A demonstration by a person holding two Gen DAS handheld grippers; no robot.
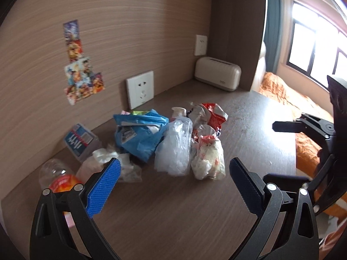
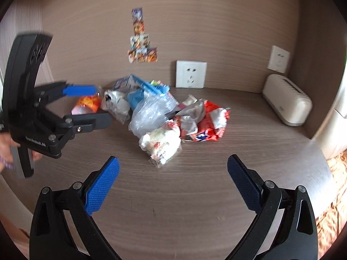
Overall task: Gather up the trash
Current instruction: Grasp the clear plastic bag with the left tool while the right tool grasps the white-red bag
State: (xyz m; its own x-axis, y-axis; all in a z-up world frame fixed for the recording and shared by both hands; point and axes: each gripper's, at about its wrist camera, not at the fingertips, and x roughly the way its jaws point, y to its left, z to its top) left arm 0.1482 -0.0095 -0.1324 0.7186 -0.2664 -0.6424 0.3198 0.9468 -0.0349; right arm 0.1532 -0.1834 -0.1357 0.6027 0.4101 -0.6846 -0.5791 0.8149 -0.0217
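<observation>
A heap of trash lies on the brown wood-grain surface (image 1: pixel 173 205), toward the far wall. In it are a crumpled blue plastic bag (image 1: pixel 138 134), a clear crinkled plastic bag (image 1: pixel 175 149), a small clear bag stuffed with white and orange scraps (image 1: pixel 208 158) and a red and white snack wrapper (image 1: pixel 213 113), all touching one another. To the left of the heap lie a clear plastic bottle with an orange label (image 1: pixel 58 176) and a small blue and white carton (image 1: pixel 79 139) against the wall.

The left gripper (image 1: pixel 173 173) hangs near the heap with its blue-padded fingers spread wide, holding nothing. The right gripper (image 2: pixel 172 171) is likewise over the near surface with its fingers spread wide and empty, the scrap-filled bag just beyond them.

At the far right stands a cream rectangular box with a slotted top (image 1: pixel 218 73), beside a white wall socket (image 1: pixel 139 88). Colourful stickers (image 1: pixel 81 73) are on the wall.
</observation>
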